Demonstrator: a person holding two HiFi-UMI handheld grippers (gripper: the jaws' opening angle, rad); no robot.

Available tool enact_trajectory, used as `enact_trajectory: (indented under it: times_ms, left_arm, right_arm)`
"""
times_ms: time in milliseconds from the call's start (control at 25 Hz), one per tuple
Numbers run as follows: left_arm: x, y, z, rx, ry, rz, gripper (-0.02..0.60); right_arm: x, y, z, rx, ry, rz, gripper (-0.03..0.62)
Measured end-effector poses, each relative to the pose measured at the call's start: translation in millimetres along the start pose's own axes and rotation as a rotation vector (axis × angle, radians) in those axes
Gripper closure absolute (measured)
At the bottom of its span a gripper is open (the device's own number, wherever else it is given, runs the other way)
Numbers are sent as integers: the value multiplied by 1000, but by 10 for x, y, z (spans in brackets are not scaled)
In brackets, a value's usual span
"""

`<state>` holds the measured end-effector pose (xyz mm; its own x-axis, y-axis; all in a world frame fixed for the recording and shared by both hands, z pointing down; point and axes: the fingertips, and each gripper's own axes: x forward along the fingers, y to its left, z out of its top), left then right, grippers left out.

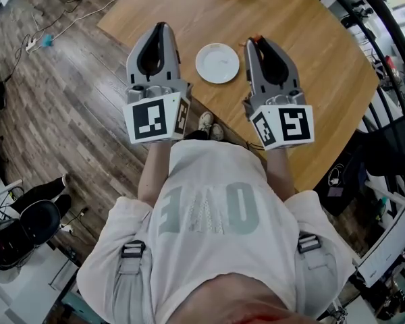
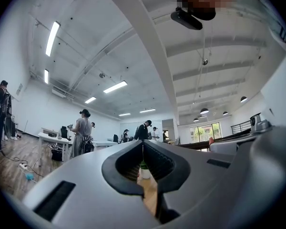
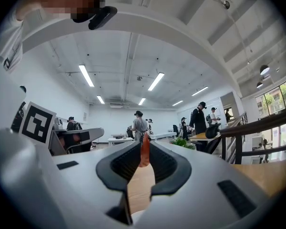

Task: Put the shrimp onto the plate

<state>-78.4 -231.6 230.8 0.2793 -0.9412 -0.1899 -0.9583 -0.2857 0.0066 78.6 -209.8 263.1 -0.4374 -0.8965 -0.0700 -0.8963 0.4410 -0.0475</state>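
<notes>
I am looking down on the wooden table [image 1: 310, 52]. It is running out of the picture at the far side, and both tools are covering part of its near edge. My left gripper [image 1: 162, 27] is hovering just left of the white plate [image 1: 217, 63]. In the left gripper view its jaws are pressing together with nothing between them. Only a sliver of tabletop and a small potted plant [image 2: 143, 168] are showing through the opening behind the tips. My right gripper [image 1: 256, 42] is hanging just right of the plate. Its jaws are pinching the shrimp [image 3: 145, 152], which is standing upright between the pads. In the head view the shrimp is showing only as a small orange speck at the jaw tips, beside the plate and not over it. I cannot tell how high it is hanging above the table.
</notes>
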Motion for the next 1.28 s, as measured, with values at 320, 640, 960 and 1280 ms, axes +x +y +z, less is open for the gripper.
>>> enact_trajectory:
  times_ms: [320,640,960,1280]
  left_arm:
    - [115,57,-110,4,11,-10,569]
    - [246,-4,-309,2,60,-34,569]
    - [262,-57,-639,3,95,-45,569]
    - [213,-99,-889,-13,127,-64,569]
  right_arm:
    - [203,41,-58,-12,10,9,531]
    - [427,-69,-298,4,79,13,531]
    - [647,-167,-1085,-6,254,11,531]
    - [687,-136,-1847,-36,453,31,531]
